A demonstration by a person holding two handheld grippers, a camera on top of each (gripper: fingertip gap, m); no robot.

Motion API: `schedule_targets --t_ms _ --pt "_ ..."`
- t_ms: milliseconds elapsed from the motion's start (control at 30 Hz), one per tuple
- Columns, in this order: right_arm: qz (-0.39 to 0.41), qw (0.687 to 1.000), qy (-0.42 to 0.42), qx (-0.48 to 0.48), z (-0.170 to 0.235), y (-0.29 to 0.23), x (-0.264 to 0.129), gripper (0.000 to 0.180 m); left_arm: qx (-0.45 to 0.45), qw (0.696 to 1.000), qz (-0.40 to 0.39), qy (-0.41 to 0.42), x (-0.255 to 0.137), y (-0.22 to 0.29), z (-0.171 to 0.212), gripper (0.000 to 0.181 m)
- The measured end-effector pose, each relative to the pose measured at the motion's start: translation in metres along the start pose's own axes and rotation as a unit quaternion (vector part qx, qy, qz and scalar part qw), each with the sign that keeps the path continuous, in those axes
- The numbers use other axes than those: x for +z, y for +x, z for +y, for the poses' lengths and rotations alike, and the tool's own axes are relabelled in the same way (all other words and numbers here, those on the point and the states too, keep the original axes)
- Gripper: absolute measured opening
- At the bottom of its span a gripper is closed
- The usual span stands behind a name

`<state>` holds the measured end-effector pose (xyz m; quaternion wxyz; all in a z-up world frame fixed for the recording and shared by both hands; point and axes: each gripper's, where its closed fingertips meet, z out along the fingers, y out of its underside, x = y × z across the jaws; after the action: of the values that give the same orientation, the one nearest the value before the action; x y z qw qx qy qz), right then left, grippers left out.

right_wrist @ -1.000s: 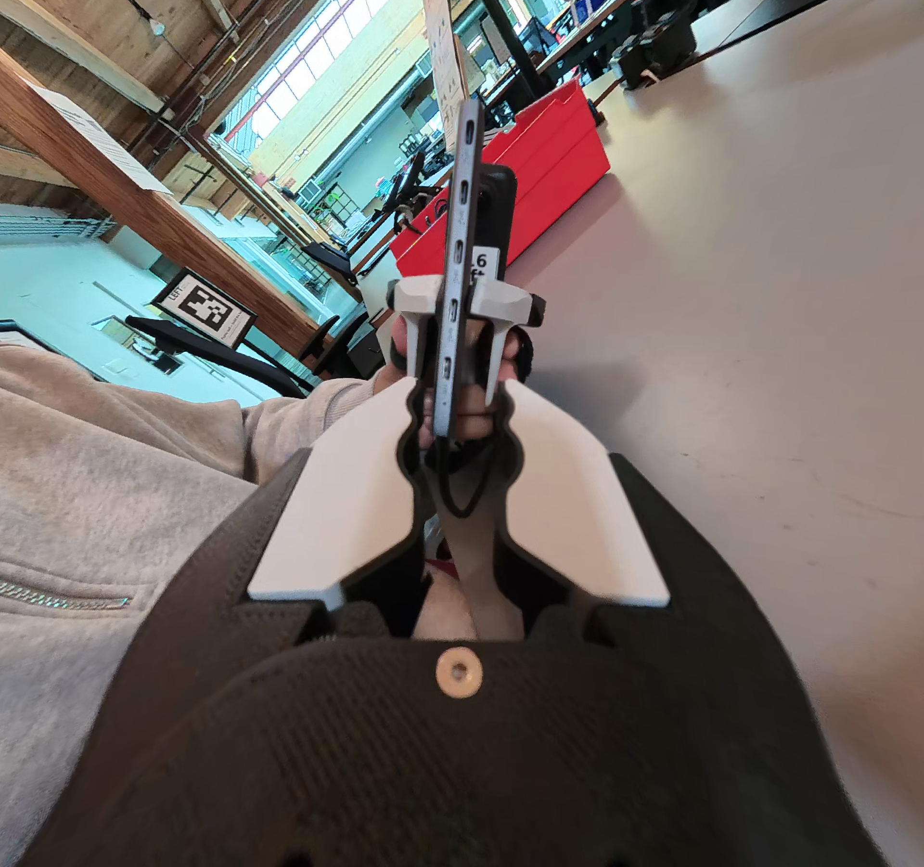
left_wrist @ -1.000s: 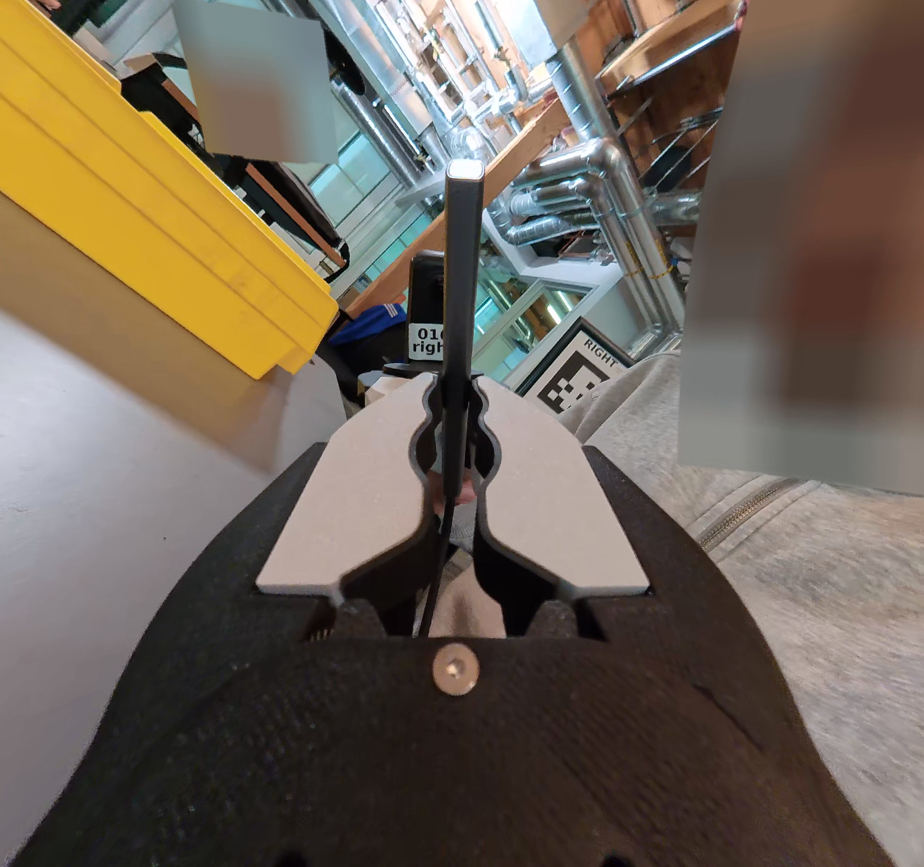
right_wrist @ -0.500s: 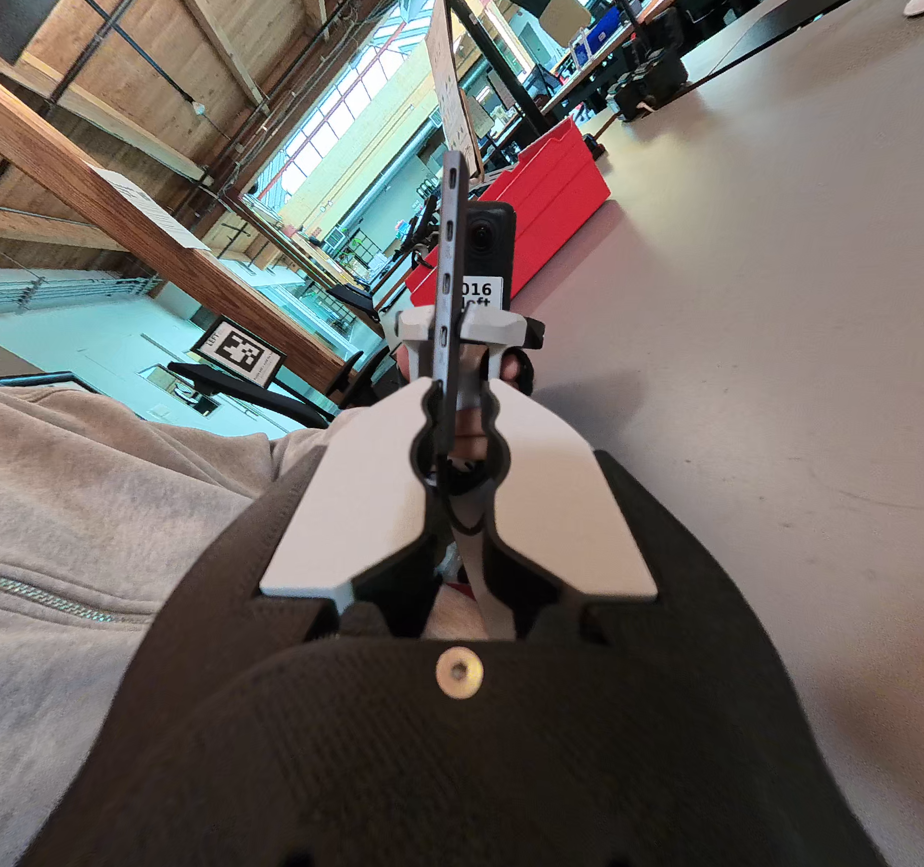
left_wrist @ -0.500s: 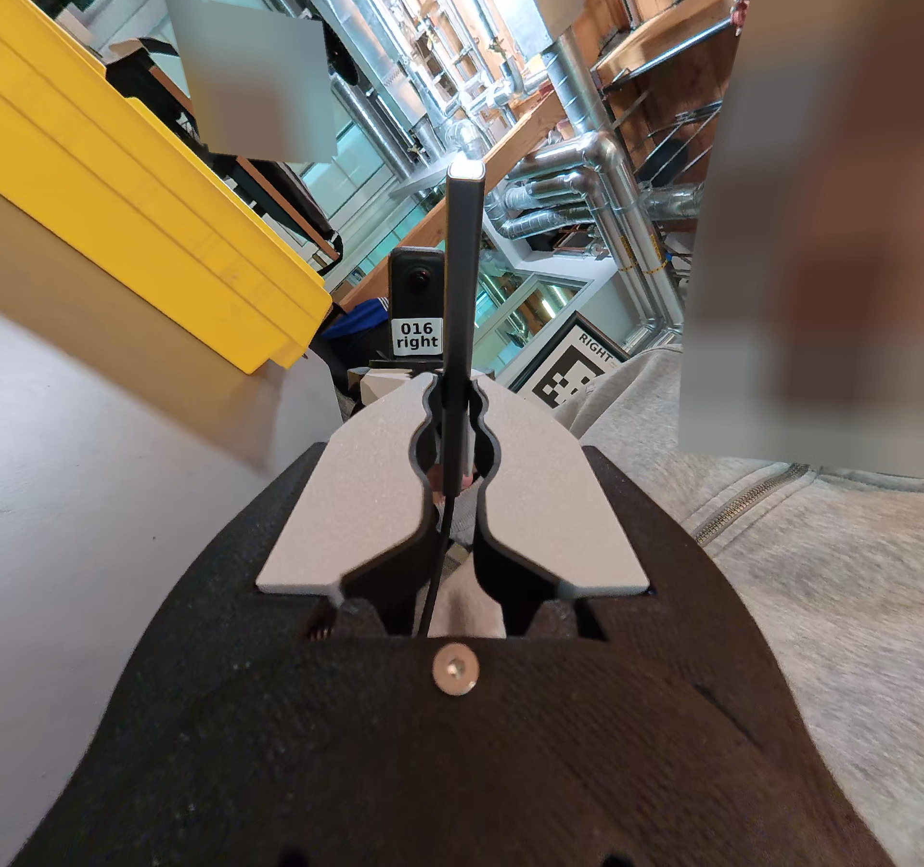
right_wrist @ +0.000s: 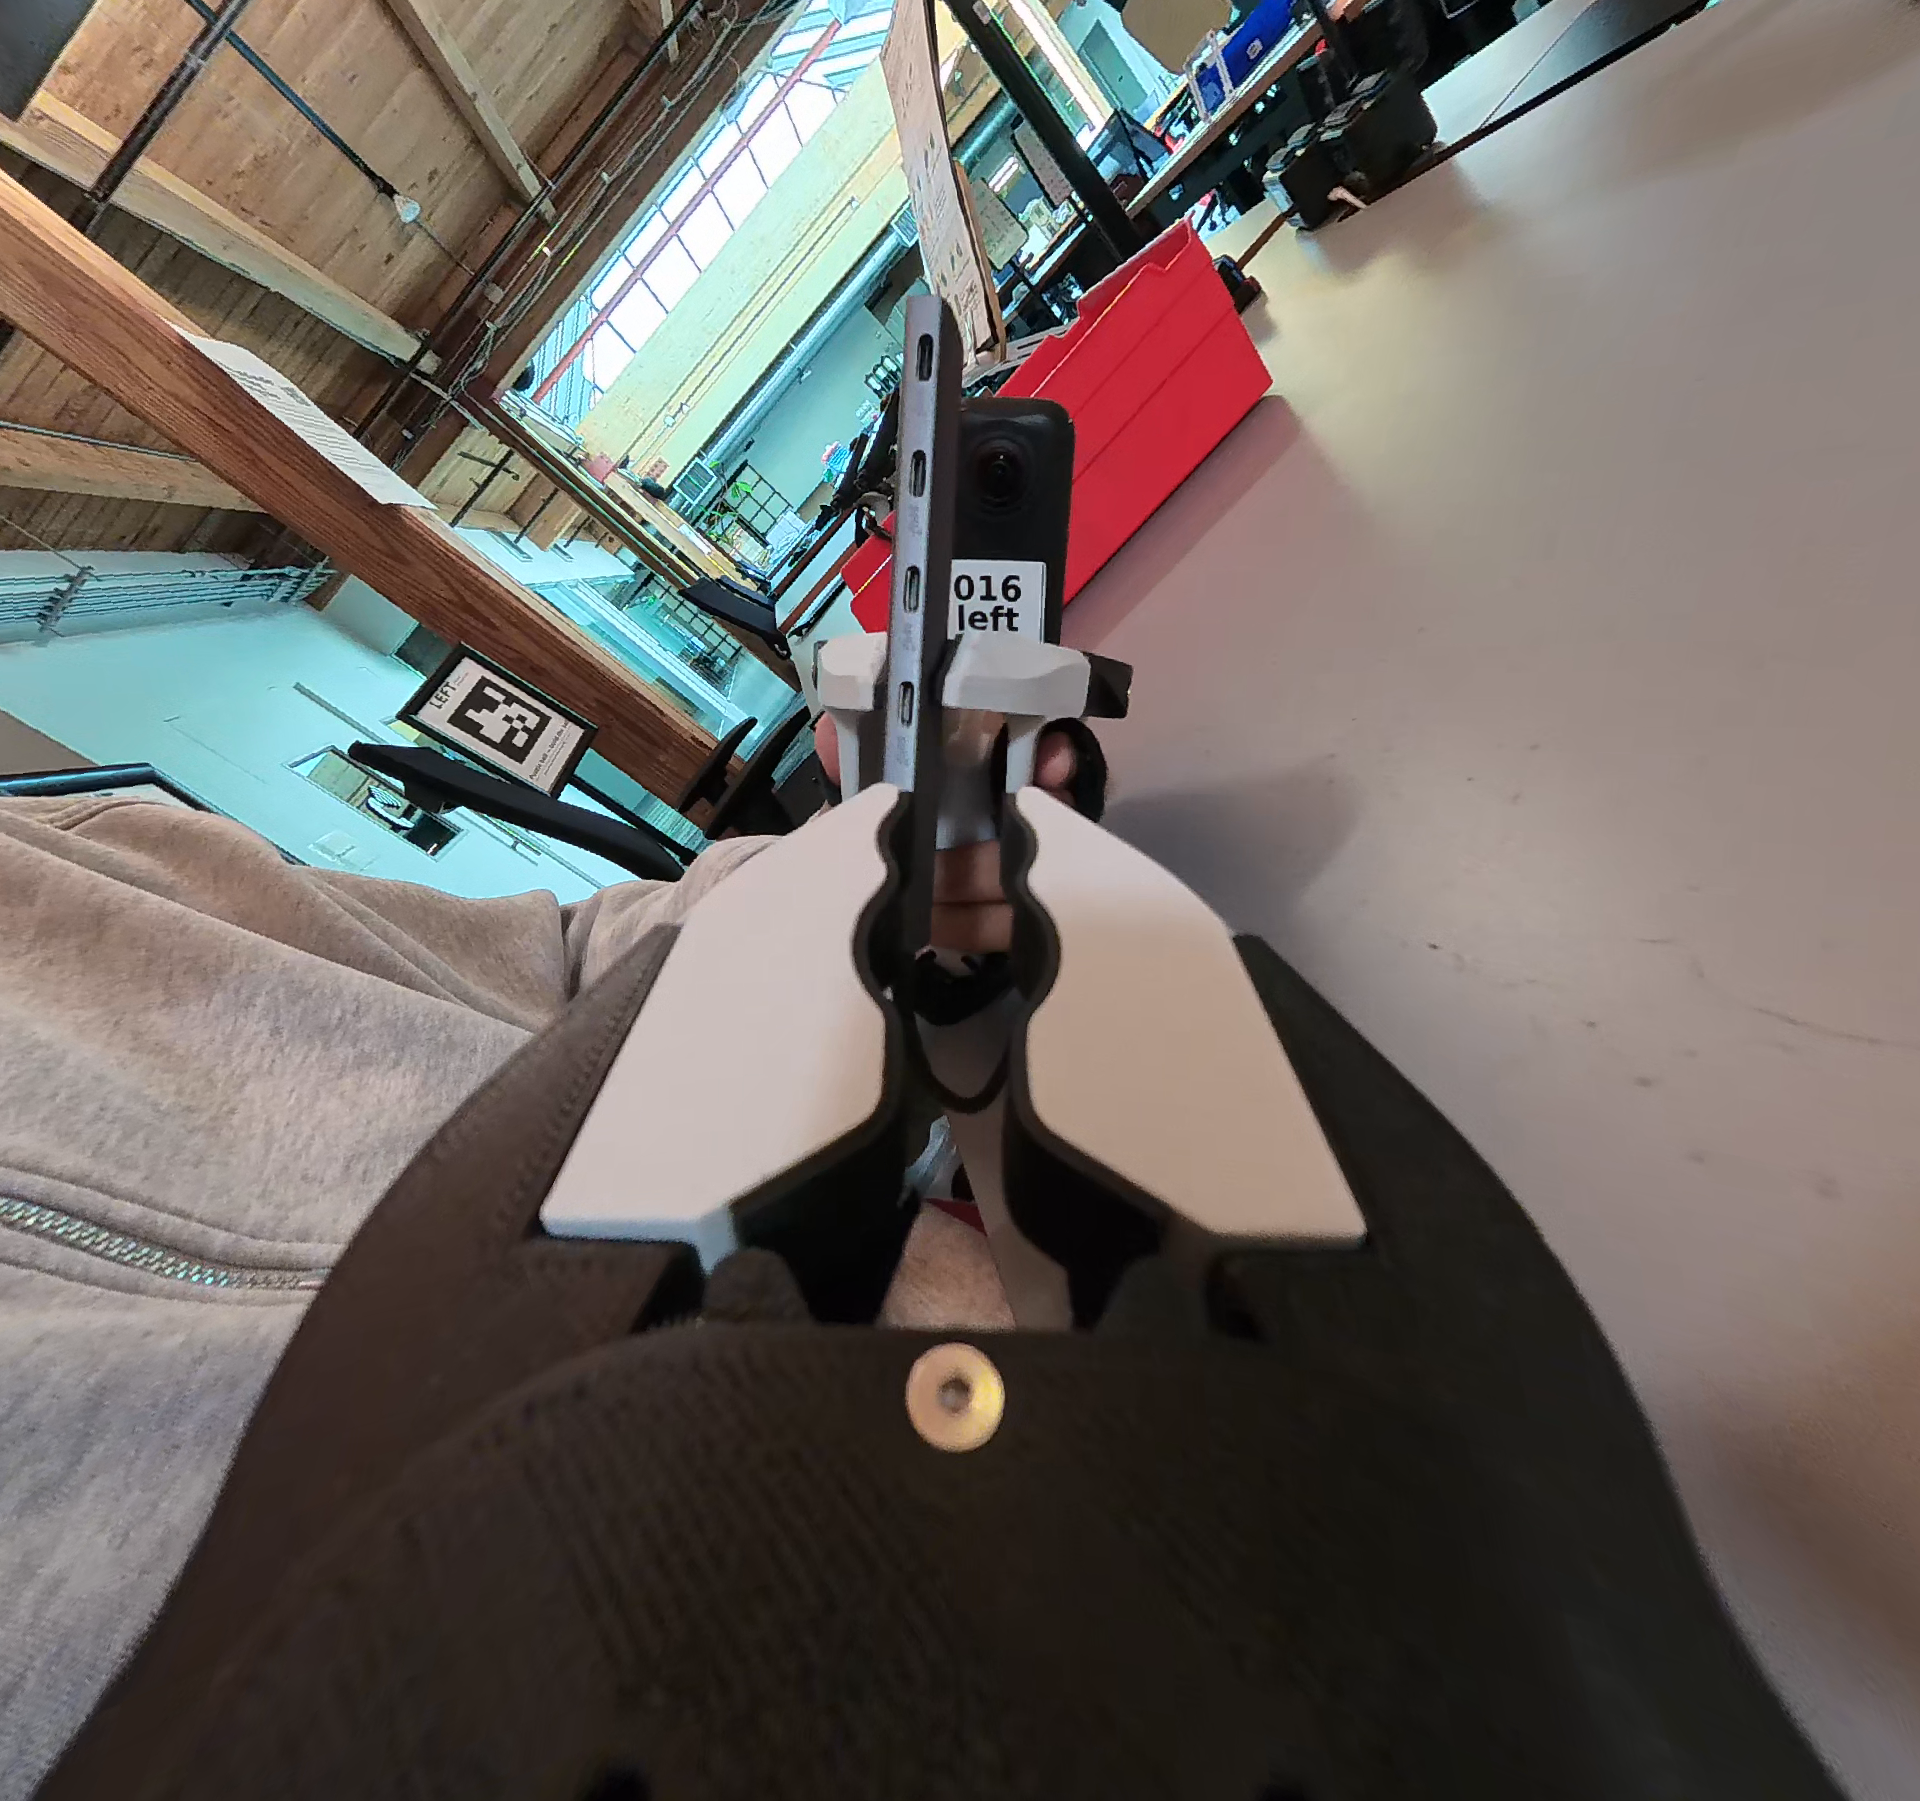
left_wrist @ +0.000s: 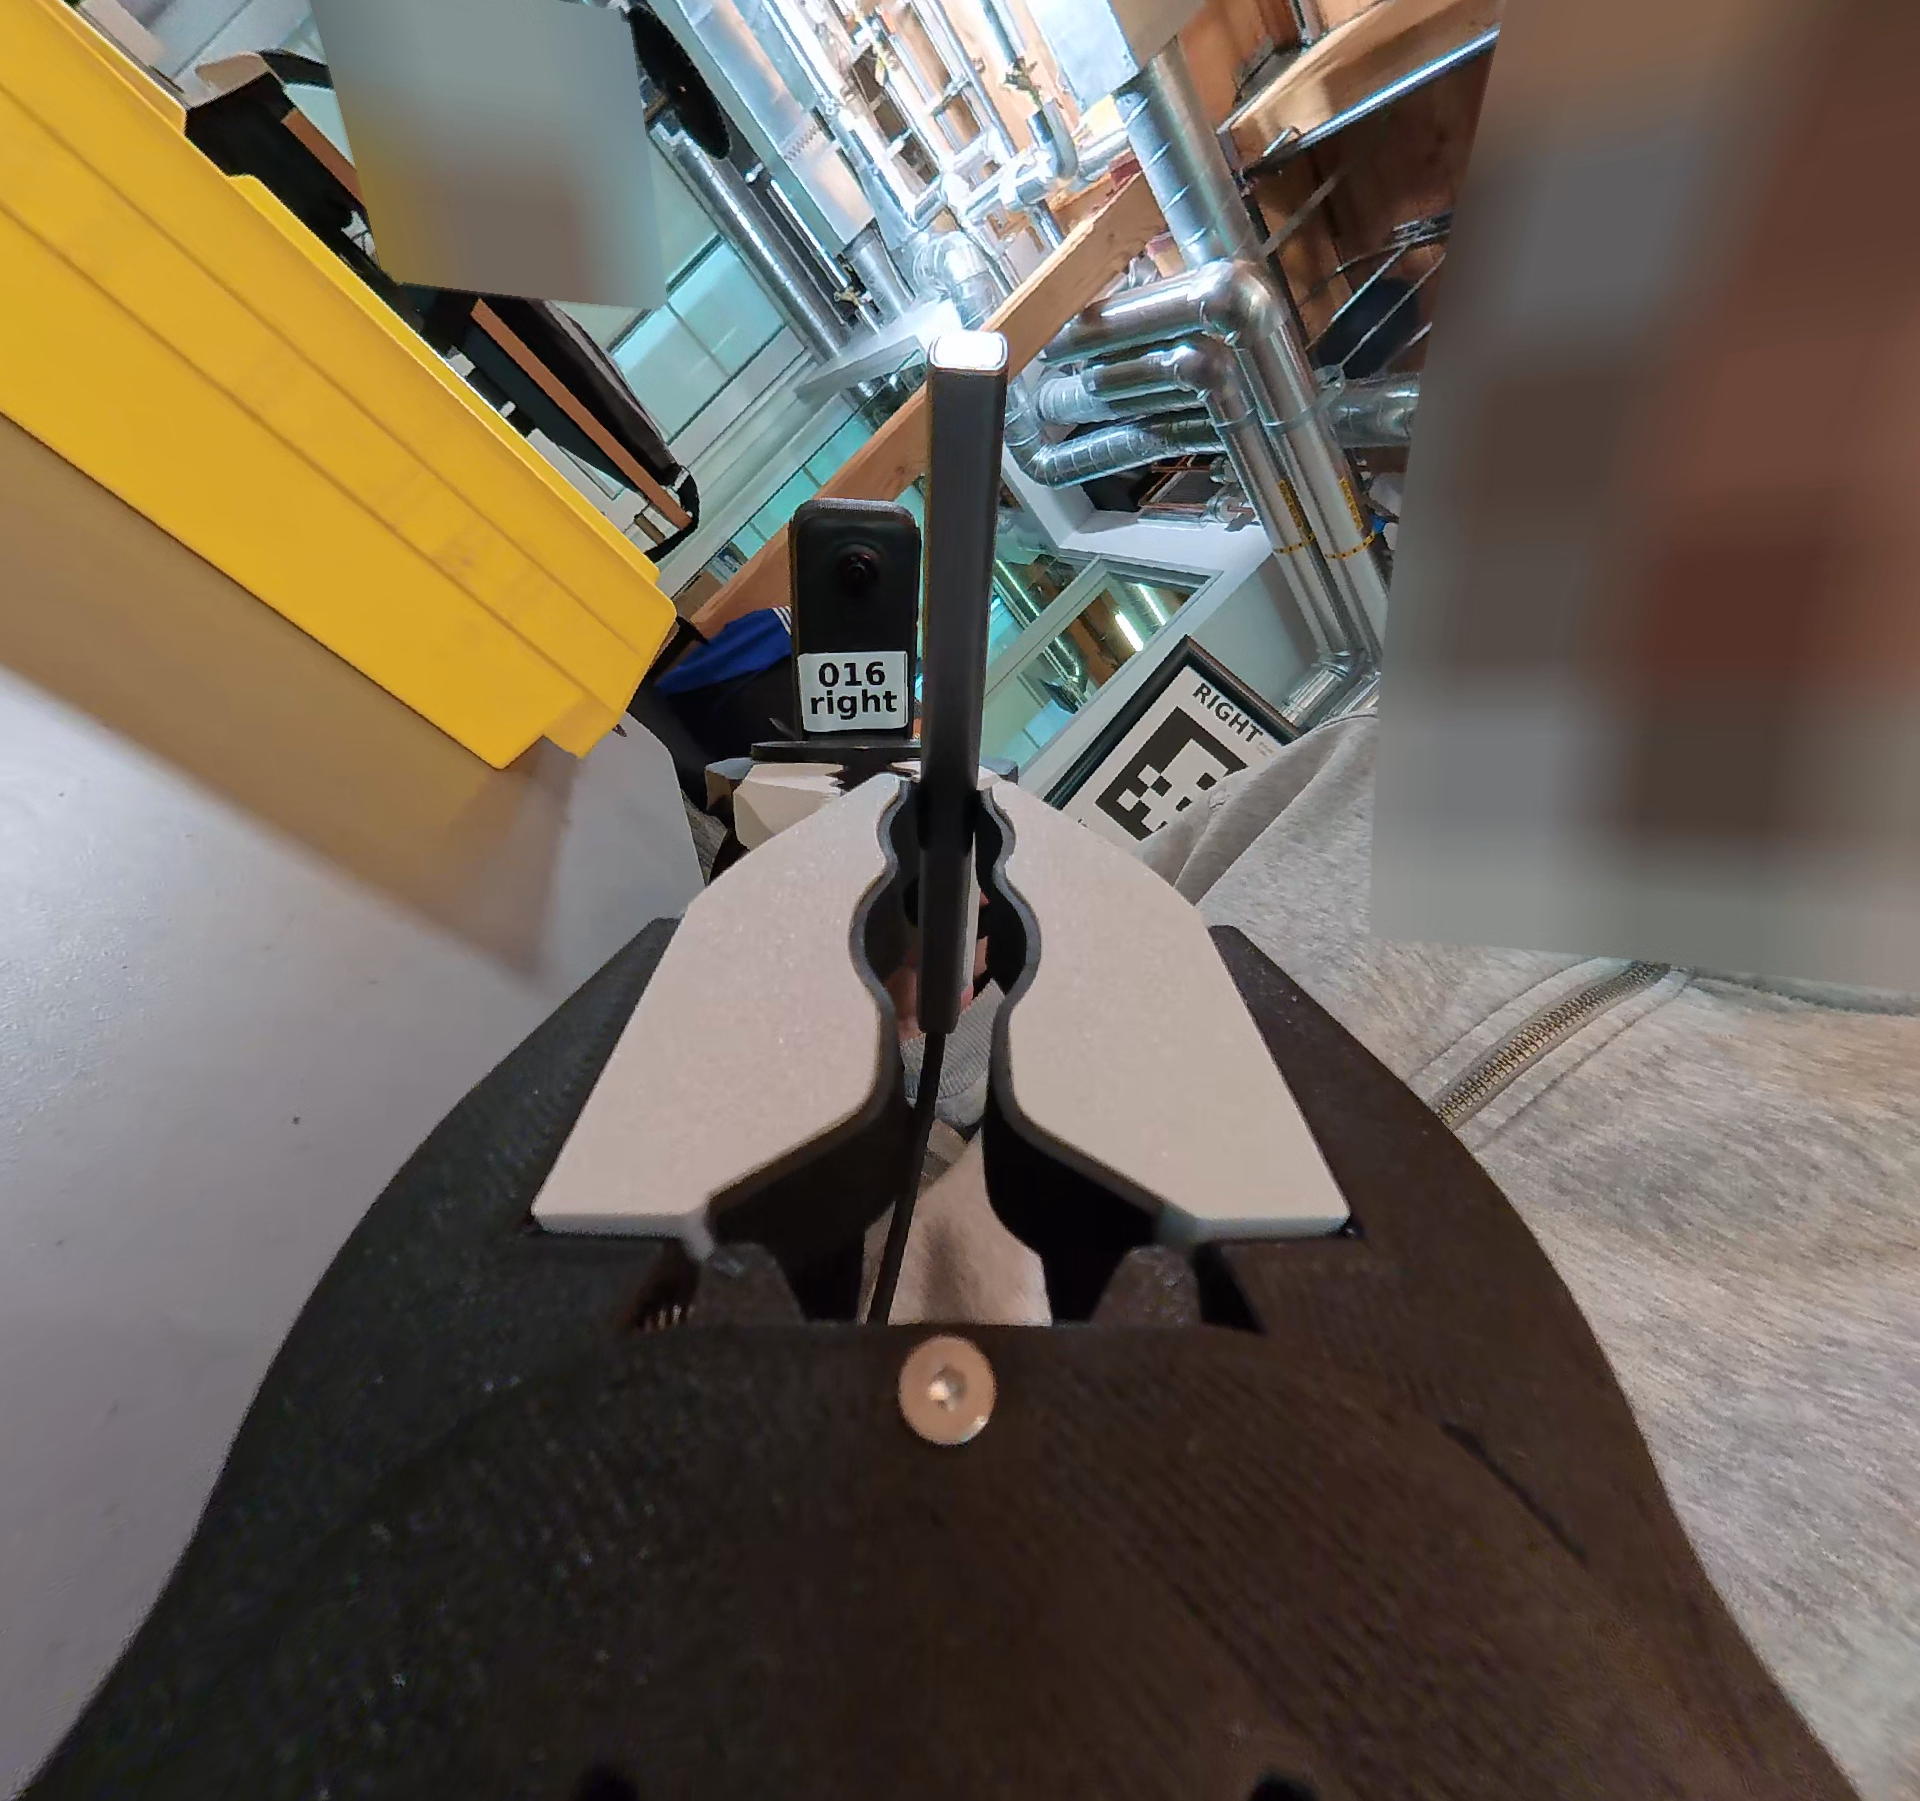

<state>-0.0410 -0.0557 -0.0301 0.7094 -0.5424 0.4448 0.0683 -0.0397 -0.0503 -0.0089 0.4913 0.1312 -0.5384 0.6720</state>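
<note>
Wooden beams, silver ducts and tall windows fill the background of both views, above a pale grey table (right_wrist: 1558, 712). On this table a yellow bin (left_wrist: 312, 463) stands at the far left of the left wrist view, and a red bin (right_wrist: 1153, 401) lies further back in the right wrist view.

Between the two grippers there is a thin dark grey hub (left_wrist: 961, 671), a flat bar with a row of small ports along its edge (right_wrist: 914, 588). The left gripper (left_wrist: 943, 821) is closed on one end of the hub, with both fingers pressing its flat sides; a thin black cable (left_wrist: 914, 1159) runs from this end down between the fingers. The right gripper (right_wrist: 951, 816) is more open: the hub lies against its left finger only, and a gap shows on the other side.

Each view shows the other gripper with its black camera (left_wrist: 854, 608) just behind the hub. A grey zipped sweatshirt (right_wrist: 208, 1076) of the person is beside both grippers, and framed black-and-white marker boards (left_wrist: 1174, 775) stand behind.
</note>
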Motion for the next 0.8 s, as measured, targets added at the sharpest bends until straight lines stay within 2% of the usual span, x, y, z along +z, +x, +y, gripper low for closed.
schedule_targets --t_ms 800 --pt "0.003 1.000 -0.002 0.000 0.0005 0.0015 -0.0002 0.015 -0.006 1.000 0.002 0.006 -0.0002 -0.0012 -0.0021 0.010"
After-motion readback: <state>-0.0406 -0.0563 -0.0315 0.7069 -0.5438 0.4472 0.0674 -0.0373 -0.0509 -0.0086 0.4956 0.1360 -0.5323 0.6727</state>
